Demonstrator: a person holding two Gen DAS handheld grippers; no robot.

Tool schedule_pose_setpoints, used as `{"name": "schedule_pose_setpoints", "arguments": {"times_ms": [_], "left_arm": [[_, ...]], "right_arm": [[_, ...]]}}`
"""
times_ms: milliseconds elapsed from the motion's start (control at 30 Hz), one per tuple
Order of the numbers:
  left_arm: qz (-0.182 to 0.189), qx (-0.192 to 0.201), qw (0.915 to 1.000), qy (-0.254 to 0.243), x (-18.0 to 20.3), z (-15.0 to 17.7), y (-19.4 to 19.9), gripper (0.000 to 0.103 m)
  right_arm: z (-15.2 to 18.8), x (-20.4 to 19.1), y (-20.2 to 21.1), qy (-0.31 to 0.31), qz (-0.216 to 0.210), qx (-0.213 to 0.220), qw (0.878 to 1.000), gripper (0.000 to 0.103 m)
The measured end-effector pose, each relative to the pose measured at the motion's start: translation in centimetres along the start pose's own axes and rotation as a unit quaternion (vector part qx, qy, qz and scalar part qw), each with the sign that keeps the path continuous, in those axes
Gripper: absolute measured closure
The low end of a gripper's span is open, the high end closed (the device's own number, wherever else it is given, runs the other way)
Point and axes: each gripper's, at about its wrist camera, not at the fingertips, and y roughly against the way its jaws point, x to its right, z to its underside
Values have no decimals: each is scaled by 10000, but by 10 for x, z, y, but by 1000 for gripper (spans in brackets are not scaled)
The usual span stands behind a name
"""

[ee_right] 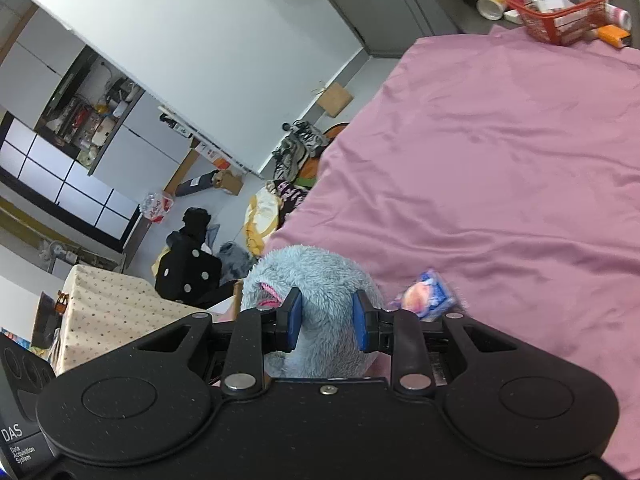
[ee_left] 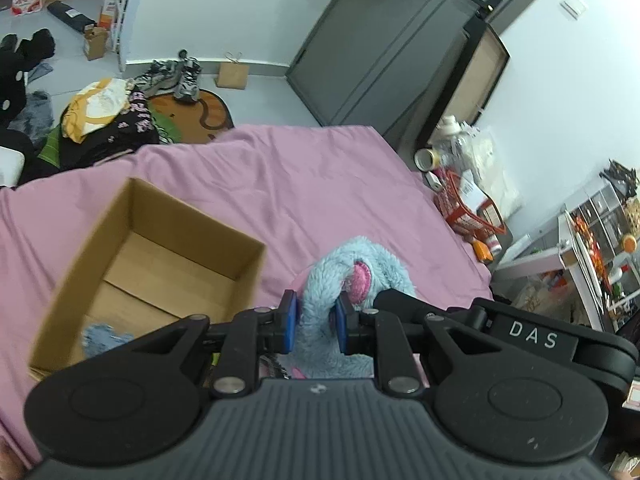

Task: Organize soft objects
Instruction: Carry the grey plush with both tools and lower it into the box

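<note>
A fluffy light-blue plush toy (ee_left: pixel 352 280) with a pink patch hangs over the pink bed sheet (ee_left: pixel 280 176). My left gripper (ee_left: pixel 316 322) is shut on one fuzzy limb of it. In the right wrist view my right gripper (ee_right: pixel 326 320) is shut on another part of the same blue plush toy (ee_right: pixel 316 280). An open cardboard box (ee_left: pixel 92 256) sits on the sheet to the left of the toy, with a small blue-grey soft item (ee_left: pixel 104 340) inside at its near corner. A small pink and blue soft thing (ee_right: pixel 428 294) lies on the sheet just right of the right gripper.
A red basket (ee_right: pixel 560 12) with clutter stands past the bed's far corner. Clothes (ee_left: pixel 104 120), shoes (ee_left: pixel 180 76) and a paper bag (ee_left: pixel 232 74) lie on the floor beyond the bed. A dark wardrobe (ee_left: pixel 380 48) stands at the back, and a black dotted plush (ee_right: pixel 188 268) sits beside the bed.
</note>
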Motion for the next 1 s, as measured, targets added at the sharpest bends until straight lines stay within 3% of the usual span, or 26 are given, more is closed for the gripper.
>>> {"name": "schedule_pose_setpoints", "arguments": {"times_ms": [467, 1000], "left_arm": [[-291, 101, 9991, 291, -77, -29, 8, 87], [-583, -224, 9968, 502, -123, -41, -29, 87]], "right_arm": [[14, -59, -64, 114, -101, -342, 9993, 75], [22, -67, -118, -12, 142, -786, 9968, 72]]}}
